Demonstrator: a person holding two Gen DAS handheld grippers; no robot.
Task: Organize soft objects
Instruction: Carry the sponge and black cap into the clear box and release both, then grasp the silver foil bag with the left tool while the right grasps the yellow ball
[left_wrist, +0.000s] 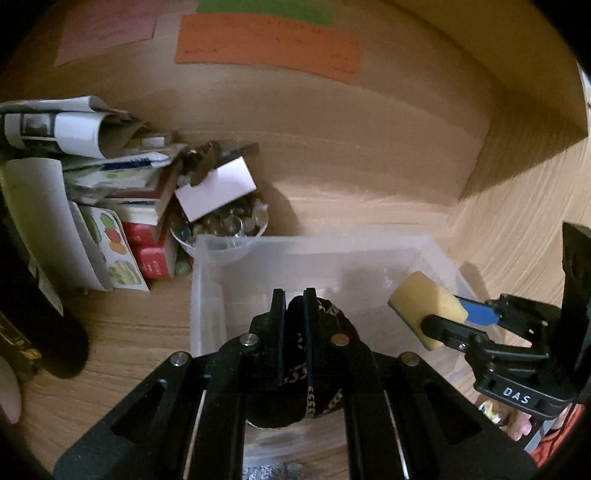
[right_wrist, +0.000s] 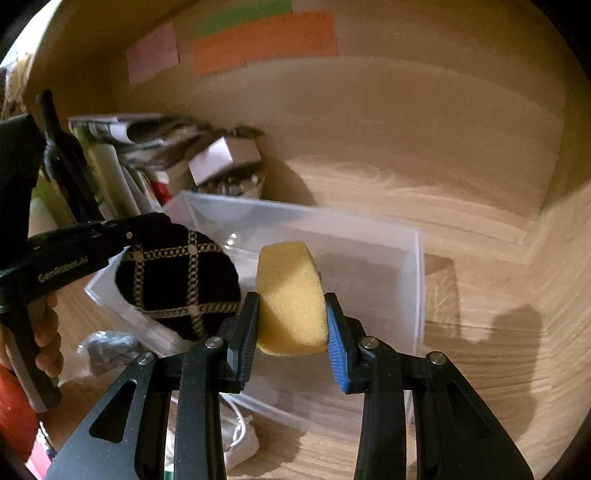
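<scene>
Wooden desk (right_wrist: 480, 332), coloured wall notes (left_wrist: 266, 44)

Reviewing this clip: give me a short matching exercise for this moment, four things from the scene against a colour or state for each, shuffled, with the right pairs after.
Things:
1. yellow sponge
2. black patterned pouch
3. clear plastic bin
4. orange paper

States:
A. stuck on the back wall
B. clamped in the left gripper
C. standing on the wooden surface, nothing seen in it
D. clamped in the right gripper

Pairs: 1-D, 2-B, 3-C, 4-A
</scene>
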